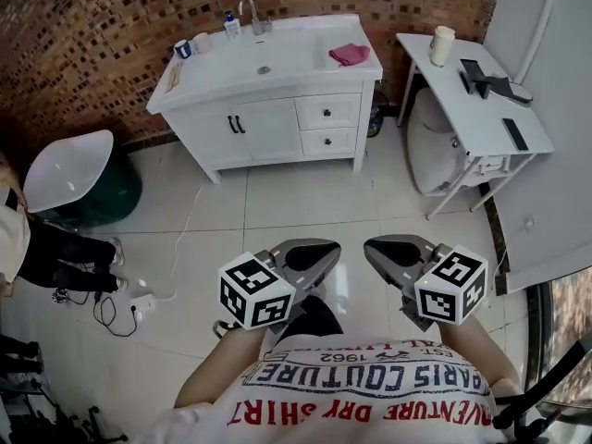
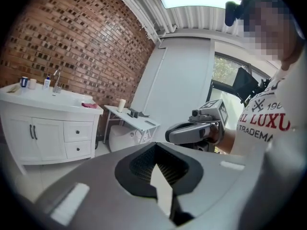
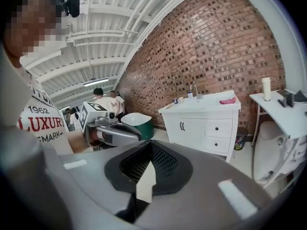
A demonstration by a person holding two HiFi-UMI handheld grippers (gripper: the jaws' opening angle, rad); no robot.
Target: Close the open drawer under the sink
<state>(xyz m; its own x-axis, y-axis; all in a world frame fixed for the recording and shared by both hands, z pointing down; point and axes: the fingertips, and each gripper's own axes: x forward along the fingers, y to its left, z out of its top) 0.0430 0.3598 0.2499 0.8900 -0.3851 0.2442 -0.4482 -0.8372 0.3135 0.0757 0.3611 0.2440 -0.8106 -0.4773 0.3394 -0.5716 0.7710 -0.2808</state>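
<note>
The white sink cabinet (image 1: 268, 123) stands against the brick wall, far from both grippers. Its two small drawers (image 1: 328, 112) sit at the right of the double doors; from here both fronts look flush with the cabinet face, also in the right gripper view (image 3: 218, 128). My left gripper (image 1: 319, 248) and right gripper (image 1: 384, 246) hover side by side over the tiled floor, close to my body. Each is shut with nothing held. The left gripper's jaws (image 2: 160, 190) and the right gripper's jaws (image 3: 144, 181) meet along a thin seam.
A pink cloth (image 1: 349, 54), a faucet (image 1: 250, 12) and small bottles sit on the counter. A white side table (image 1: 481, 109) with a cup and black items stands to the right. A white chair (image 1: 69, 165), a person's legs and a floor cable (image 1: 139, 303) are at left.
</note>
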